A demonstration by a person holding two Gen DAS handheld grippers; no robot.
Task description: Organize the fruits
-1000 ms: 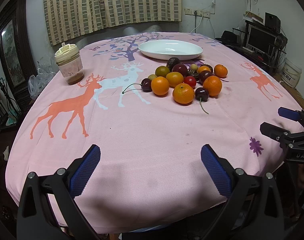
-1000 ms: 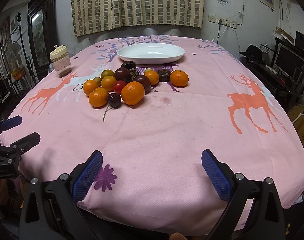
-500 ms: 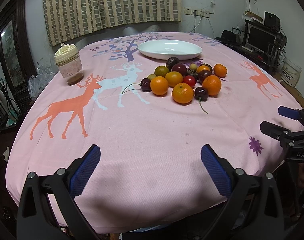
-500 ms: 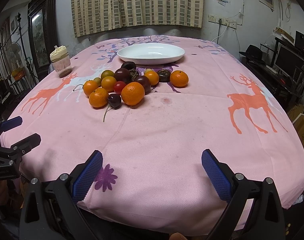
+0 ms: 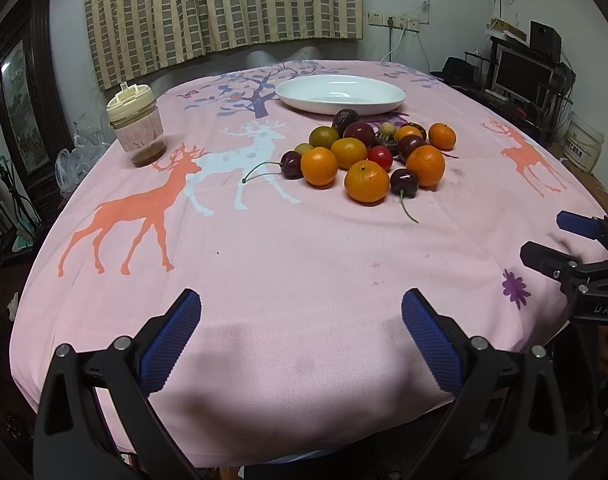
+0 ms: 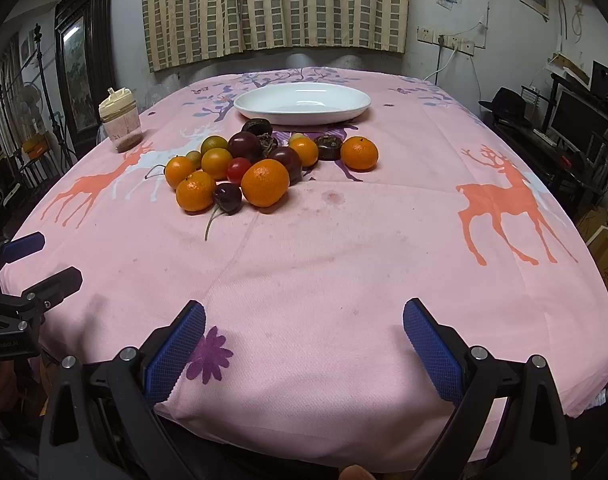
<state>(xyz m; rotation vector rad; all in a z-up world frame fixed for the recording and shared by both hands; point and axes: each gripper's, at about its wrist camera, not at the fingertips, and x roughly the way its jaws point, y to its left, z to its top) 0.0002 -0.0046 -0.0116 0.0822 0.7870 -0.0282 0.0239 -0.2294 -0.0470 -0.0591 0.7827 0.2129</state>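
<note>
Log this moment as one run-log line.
left gripper: open, empty, near table edge | right gripper: open, empty, near table edge | fruit pile: on tablecloth, untouched | white plate: empty, behind pile

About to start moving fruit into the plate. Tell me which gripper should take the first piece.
Either, marginally the right gripper: the cluster of orange tangerines and dark cherries lies closer to centre in its view, straight before the white oval plate. The left gripper, equally open and empty, sees the cluster off to its right.
</note>
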